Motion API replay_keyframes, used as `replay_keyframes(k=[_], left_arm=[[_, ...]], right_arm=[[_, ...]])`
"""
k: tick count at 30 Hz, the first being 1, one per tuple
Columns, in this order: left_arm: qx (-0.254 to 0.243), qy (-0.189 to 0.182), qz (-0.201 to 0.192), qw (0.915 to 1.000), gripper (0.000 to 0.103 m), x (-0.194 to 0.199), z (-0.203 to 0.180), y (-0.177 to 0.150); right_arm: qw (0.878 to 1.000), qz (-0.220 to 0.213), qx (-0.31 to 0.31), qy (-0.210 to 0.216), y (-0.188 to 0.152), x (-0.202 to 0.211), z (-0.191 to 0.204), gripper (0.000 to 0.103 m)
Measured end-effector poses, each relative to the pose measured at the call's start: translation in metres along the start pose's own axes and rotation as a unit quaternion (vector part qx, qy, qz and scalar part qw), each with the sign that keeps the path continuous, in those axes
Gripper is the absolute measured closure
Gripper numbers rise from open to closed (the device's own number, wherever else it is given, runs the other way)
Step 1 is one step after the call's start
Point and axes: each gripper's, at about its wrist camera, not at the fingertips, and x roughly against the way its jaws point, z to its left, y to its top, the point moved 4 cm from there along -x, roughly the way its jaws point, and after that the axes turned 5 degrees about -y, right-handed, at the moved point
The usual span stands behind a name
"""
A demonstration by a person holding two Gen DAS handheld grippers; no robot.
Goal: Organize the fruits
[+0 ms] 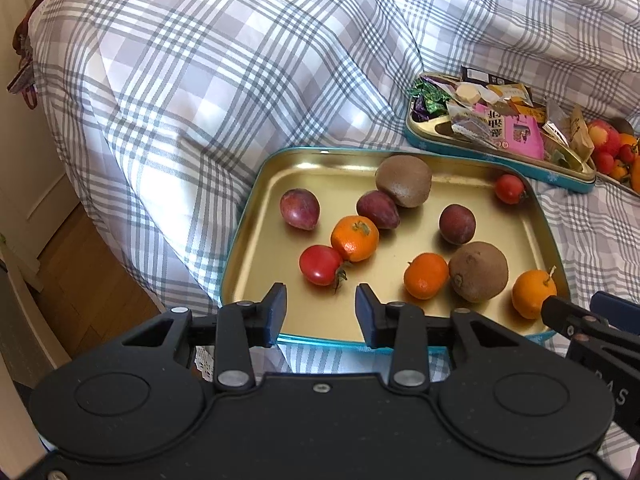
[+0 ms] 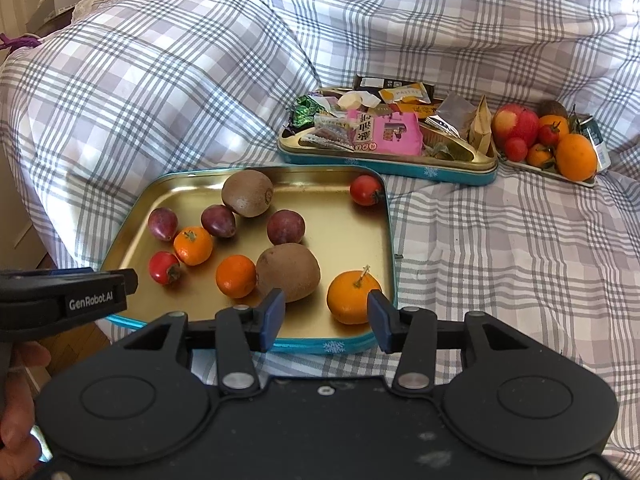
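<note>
A gold tin tray (image 1: pixel 280 176) (image 2: pixel 352 240) with a teal rim lies on the bed and holds several fruits: two kiwis (image 1: pixel 404 181) (image 2: pixel 288 272), purple plums (image 1: pixel 300 209), tangerines (image 1: pixel 355 238) (image 2: pixel 354 297) and small red tomatoes (image 1: pixel 321 265) (image 2: pixel 164 267). My left gripper (image 1: pixel 321 316) is open and empty at the tray's near edge, just before a tomato. My right gripper (image 2: pixel 326 320) is open and empty at the near right edge, with a tangerine just beyond its fingers.
A second tin (image 2: pixel 400 168) (image 1: pixel 480 156) full of snack packets sits behind the tray. A small white tray (image 2: pixel 560 174) with an apple (image 2: pixel 516 122), oranges and tomatoes lies at the far right. Checked bedding (image 1: pixel 200 80) rises behind; wooden floor (image 1: pixel 80 280) lies left.
</note>
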Motion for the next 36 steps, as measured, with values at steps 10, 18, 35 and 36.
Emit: replay_keyframes(k=[10,18,35,36], left_arm=[[-0.004,0.002,0.001,1.0000,0.057,-0.0008,-0.0025,0.0000],[-0.002,0.004,0.002,1.0000,0.057,-0.0020,-0.0009,0.0002],[-0.010,-0.002,0.006,0.9999,0.057,-0.0066,-0.0046,0.0007],[-0.010,-0.003,0.006,0.9999,0.057,-0.0072,-0.0045,0.0008]], right_arm=[[1.000,0.003,-0.004,-0.001,-0.0003,-0.0013,-0.0004,0.055],[1.000,0.006,-0.003,-0.001,-0.0009,-0.0027,0.0008,0.054],[1.000,0.010,-0.004,-0.001,-0.0006,-0.0064,0.0009,0.054],[1.000,0.010,-0.005,0.000,-0.0004,-0.0067,0.0010,0.054]])
